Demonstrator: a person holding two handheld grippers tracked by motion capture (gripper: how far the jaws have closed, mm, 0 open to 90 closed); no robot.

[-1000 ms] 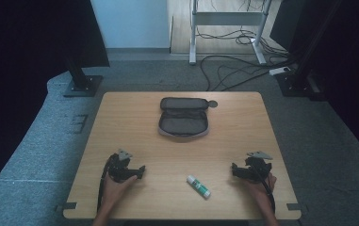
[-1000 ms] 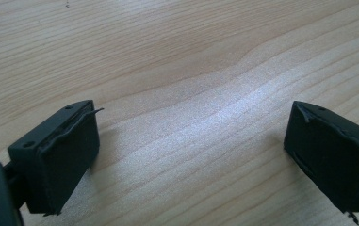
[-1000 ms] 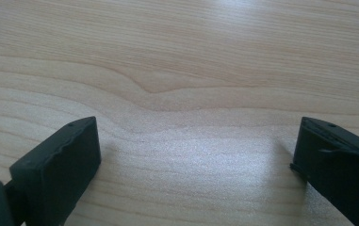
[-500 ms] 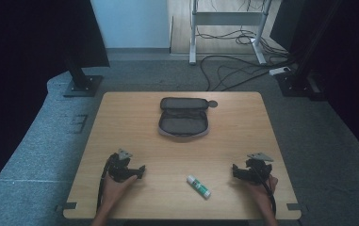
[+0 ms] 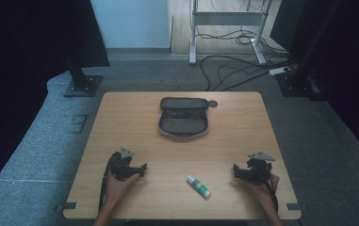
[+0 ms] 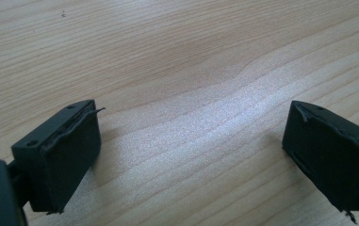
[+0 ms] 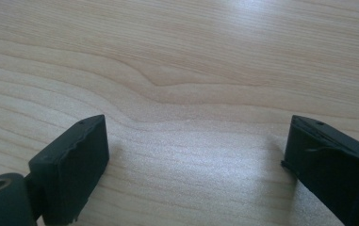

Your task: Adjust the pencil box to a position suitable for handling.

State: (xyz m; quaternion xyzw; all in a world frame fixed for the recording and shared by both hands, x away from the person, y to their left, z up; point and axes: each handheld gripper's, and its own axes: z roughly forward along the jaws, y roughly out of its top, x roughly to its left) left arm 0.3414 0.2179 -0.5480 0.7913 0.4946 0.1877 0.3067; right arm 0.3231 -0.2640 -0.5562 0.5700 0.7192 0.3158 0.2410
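A dark grey zip pouch [image 5: 183, 117] lies unzipped at the middle back of the wooden table [image 5: 130, 117]. A white glue stick with a green cap [image 5: 199, 185] lies near the front edge, between my two hands. My left gripper [image 5: 142, 168] rests on the table at the front left, a little left of the stick. In the left gripper view it is open [image 6: 191, 155] over bare wood. My right gripper [image 5: 236, 170] rests at the front right and is open [image 7: 196, 165], nothing between its jaws.
Grey carpet surrounds the table. A black stand base [image 5: 83, 84] sits on the floor at the back left. Cables [image 5: 233, 70] and a white desk frame [image 5: 226, 28] lie behind the table, and a dark stand [image 5: 299, 80] is at the back right.
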